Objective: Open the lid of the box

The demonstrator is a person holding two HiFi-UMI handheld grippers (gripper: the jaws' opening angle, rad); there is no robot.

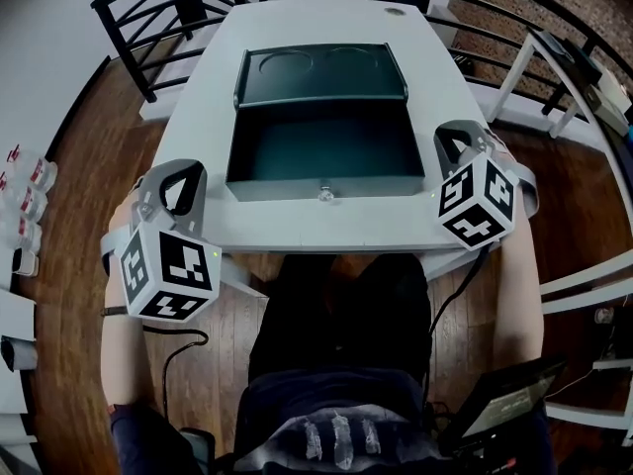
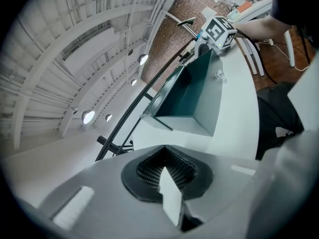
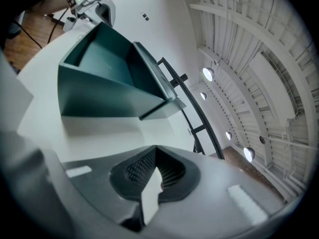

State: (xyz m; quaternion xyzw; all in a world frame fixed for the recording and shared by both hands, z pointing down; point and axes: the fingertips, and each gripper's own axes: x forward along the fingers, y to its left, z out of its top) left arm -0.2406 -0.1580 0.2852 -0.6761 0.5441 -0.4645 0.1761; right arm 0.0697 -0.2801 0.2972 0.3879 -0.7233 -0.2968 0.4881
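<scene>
A dark green box (image 1: 321, 146) stands open on the white table (image 1: 326, 228), its inside bare. Its lid (image 1: 319, 72) leans back behind it, showing two round recesses. A small knob (image 1: 324, 195) sits on the front wall. My left gripper (image 1: 183, 184) rests at the table's front left, apart from the box, and is shut on nothing. My right gripper (image 1: 456, 143) lies just right of the box, also shut and empty. The left gripper view looks past the left gripper (image 2: 167, 166) to the box (image 2: 192, 96). The right gripper view shows the right gripper (image 3: 155, 171) and the box (image 3: 99, 78).
A black railing (image 1: 148, 28) curves behind the table. White chair frames (image 1: 554, 77) stand at the right. Small bottles (image 1: 25, 181) sit on a shelf at the far left. A laptop (image 1: 504, 399) and a cable (image 1: 460, 285) lie near the person's lap.
</scene>
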